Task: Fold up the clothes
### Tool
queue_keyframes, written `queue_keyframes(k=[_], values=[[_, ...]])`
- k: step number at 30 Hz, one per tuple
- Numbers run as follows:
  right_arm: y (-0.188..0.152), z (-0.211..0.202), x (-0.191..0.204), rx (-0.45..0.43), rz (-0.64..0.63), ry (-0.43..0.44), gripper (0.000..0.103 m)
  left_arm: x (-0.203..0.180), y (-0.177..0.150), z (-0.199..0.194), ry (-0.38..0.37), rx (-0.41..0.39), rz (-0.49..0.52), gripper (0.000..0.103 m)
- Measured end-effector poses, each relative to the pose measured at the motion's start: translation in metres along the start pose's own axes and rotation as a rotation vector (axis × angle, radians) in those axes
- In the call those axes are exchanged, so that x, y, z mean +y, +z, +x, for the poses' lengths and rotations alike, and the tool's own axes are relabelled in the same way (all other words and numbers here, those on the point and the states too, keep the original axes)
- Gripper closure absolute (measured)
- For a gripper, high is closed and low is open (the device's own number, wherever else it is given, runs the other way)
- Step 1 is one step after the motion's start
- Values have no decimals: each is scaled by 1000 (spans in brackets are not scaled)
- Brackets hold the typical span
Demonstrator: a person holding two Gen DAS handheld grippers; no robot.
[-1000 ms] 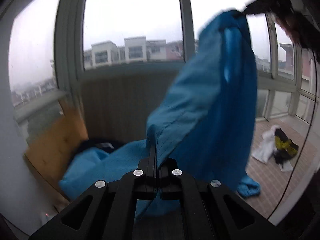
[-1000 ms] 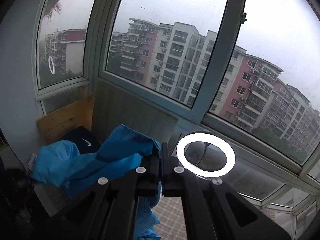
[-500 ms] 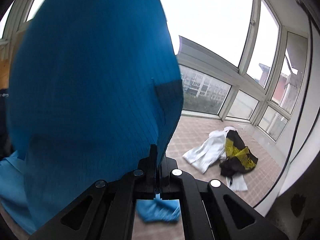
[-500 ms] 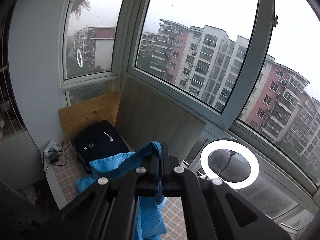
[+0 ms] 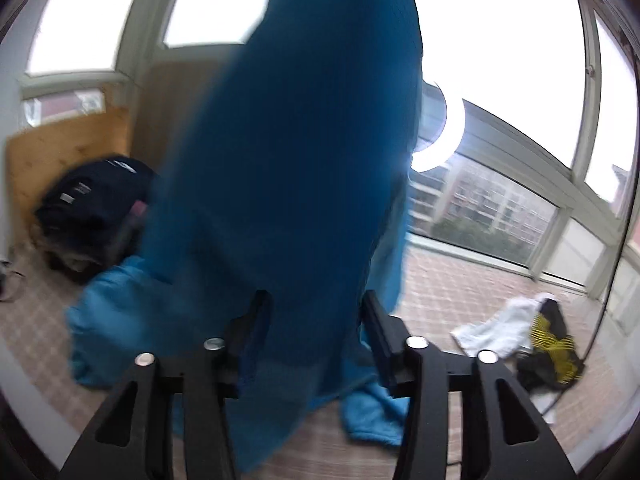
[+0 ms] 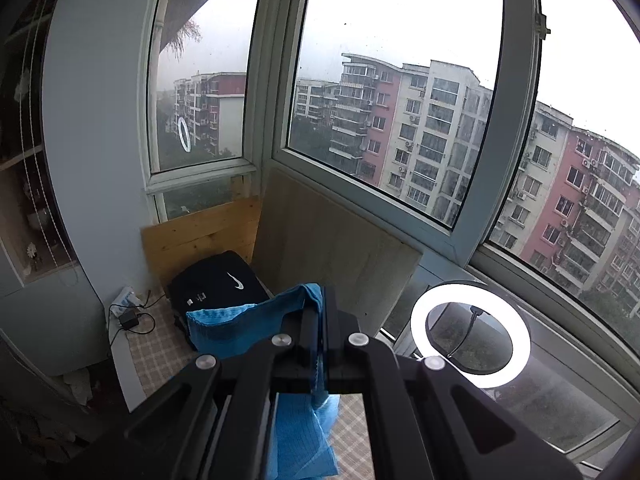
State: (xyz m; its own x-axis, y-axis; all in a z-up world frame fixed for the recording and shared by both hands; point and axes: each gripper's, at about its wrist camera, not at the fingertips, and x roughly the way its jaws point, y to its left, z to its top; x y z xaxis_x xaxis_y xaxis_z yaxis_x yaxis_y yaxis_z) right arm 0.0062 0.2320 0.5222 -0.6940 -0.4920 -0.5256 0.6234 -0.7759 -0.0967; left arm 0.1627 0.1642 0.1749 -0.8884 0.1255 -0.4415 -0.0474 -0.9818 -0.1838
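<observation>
A large blue garment (image 5: 300, 160) hangs from above and fills the middle of the left wrist view, its lower end lying on the tiled floor. My left gripper (image 5: 316, 298) has its jaws apart and opening; the cloth hangs loosely between them and the pads do not press on it. In the right wrist view my right gripper (image 6: 320, 294) is shut on a bunched edge of the same blue garment (image 6: 240, 324), which droops below the fingers (image 6: 308, 320).
A black bag (image 5: 92, 200) sits by a wooden board (image 5: 60, 152) in the corner. White and black-yellow clothes (image 5: 520, 332) lie on the tiled floor at right. A lit ring light (image 6: 470, 334) stands by the windows. A power strip (image 6: 128, 308) lies by the wall.
The left jaws, shut on the blue cloth before, now stand apart. The left view has swung left and lower, bringing the bag and board into sight. The right grip is unchanged.
</observation>
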Motion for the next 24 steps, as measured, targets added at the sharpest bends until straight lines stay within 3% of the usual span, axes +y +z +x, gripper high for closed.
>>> queue_keyframes(k=[3, 9, 18, 24], values=[[9, -8, 4, -23, 23, 29, 102, -4, 19, 18, -14, 4, 70, 46], [45, -55, 43, -113, -16, -28, 102, 18, 88, 34, -51, -100, 102, 47], [101, -151, 97, -270, 26, -211, 102, 89, 218, -7, -179, -291, 174, 47], [139, -189, 160, -350, 3, -316, 102, 99, 279, -29, -299, -368, 325, 45]])
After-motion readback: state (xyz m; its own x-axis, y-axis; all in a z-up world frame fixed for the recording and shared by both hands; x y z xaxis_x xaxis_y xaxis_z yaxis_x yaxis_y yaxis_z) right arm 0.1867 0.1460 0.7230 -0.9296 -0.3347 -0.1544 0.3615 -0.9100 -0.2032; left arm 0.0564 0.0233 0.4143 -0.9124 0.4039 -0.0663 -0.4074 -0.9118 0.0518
